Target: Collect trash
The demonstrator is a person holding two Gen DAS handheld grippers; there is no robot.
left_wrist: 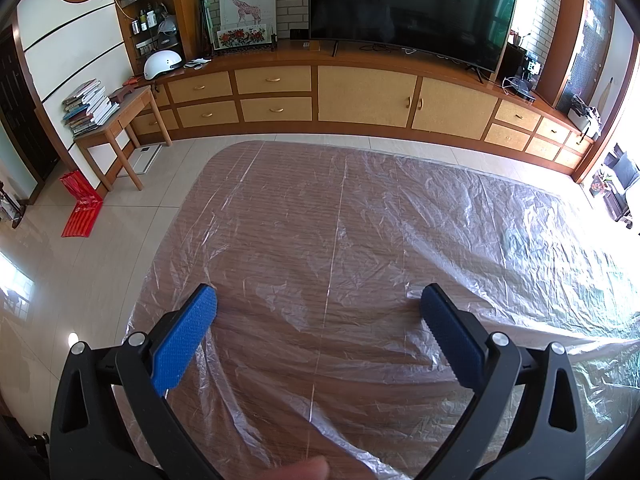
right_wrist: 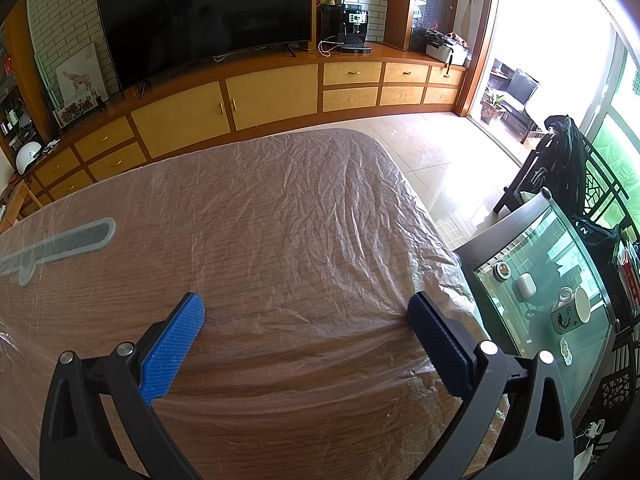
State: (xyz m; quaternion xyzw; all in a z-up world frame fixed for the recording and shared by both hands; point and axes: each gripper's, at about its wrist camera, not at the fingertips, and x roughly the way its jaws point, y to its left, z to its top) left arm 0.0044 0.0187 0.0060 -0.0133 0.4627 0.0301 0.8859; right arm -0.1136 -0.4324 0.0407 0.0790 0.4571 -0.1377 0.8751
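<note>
Both claws, left claw [left_wrist: 318, 300] and right claw [right_wrist: 306, 312], hang spread and empty over the plastic-covered desk [right_wrist: 280, 208]; no trash visible, so probably searching next.

Two matte black plastic arms are seen on the left hand-held gripper [left_wrist: 318, 296], each stiffened by a triangular cut-out and fastened with round silver screw heads. A bright blue pad with a fine dotted texture [left_wrist: 186, 340] is fitted on the left finger; the pad on the right finger appears darker navy, with a toothed lower edge. A blurred strip of skin-coloured fingertip [left_wrist: 298, 470] is visible at the near edge. The right hand-held gripper [right_wrist: 306, 308] is built alike: black arms, silver screws, and blue dimpled pads [right_wrist: 172, 346].
</note>
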